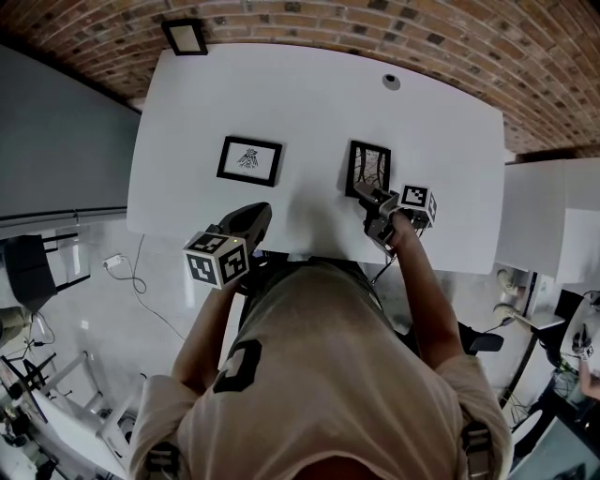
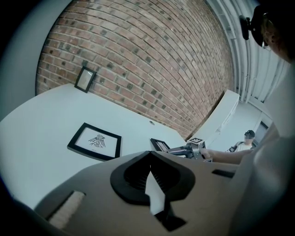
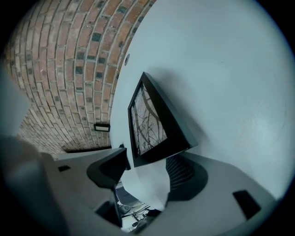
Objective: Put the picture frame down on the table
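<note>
Picture frame: I see the picture frame [image 1: 368,167] propped up on its edge on the white desk [image 1: 309,94], right of the middle, not lying flat. In the right gripper view its glass [image 3: 147,122] shows a drawing of bare branches.

Right hand-held gripper: my right hand-held gripper [image 1: 364,192] is at the frame's near lower edge. Its jaws stand wide apart, with that edge across their tips [image 3: 148,165]. The pads don't look pressed on it, though from this angle I can't be sure.

Left hand-held gripper: my left hand-held gripper [image 1: 255,214] hovers over the desk's near edge. Its jaws are closed together [image 2: 150,156] with nothing between them.

Flat frame: a flat frame [image 1: 249,160] lies face up to the left of the picture frame, well apart from it.

Small frame: a small frame [image 1: 185,37] leans at the desk's far left corner against the brick wall [image 1: 375,19].
</note>
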The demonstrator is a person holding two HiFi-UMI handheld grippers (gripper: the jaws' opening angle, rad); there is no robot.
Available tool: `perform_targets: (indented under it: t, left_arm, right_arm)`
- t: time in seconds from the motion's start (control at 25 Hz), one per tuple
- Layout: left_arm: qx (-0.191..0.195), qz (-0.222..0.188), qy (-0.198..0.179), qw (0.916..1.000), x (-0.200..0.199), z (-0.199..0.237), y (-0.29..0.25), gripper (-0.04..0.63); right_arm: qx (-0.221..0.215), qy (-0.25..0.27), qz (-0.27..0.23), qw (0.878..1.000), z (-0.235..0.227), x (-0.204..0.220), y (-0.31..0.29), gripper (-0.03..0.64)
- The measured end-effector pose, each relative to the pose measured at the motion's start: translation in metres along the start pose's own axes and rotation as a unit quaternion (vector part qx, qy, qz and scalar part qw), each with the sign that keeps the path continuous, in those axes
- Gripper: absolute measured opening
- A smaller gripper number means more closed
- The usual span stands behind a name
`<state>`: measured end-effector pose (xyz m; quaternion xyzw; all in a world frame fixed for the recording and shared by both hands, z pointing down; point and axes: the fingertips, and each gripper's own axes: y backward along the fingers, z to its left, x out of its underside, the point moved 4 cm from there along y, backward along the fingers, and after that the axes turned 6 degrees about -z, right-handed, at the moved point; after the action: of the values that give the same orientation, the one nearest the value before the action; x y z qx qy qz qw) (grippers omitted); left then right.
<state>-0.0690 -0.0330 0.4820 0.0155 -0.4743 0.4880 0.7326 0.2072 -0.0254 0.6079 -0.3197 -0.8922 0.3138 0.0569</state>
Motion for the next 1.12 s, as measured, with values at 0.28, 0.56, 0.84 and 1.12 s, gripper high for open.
perform_targets:
  t: [0.28, 0.56, 0.84, 1.12]
  left_arm:
    - [-0.001, -0.003, -0.005, 1.0, -0.003, 0.001, 0.0, 0.005]
    - [-0.001, -0.003, -0.028, 0.9996, -0.005, -0.001, 0.0, 0.005]
    - [0.001, -0.002, -0.042, 0.9991, -0.005, -0.002, 0.002, 0.005]
    - [0.003, -0.01, -0.045, 0.9989, -0.009, -0.002, 0.007, 0.004]
  right_arm:
    - [-0.01, -0.013, 0.004, 1.0, 0.002, -0.001, -0.003, 0.245]
    - [-0.004, 0.057, 0.048, 0.997, 0.006, 0.008, -0.002, 0.245]
    - [0.022, 0.16, 0.078, 0.984, 0.012, 0.016, 0.001, 0.245]
    - [-0.031, 0.161, 0.041, 0.986, 0.034, 0.022, 0.007, 0.237]
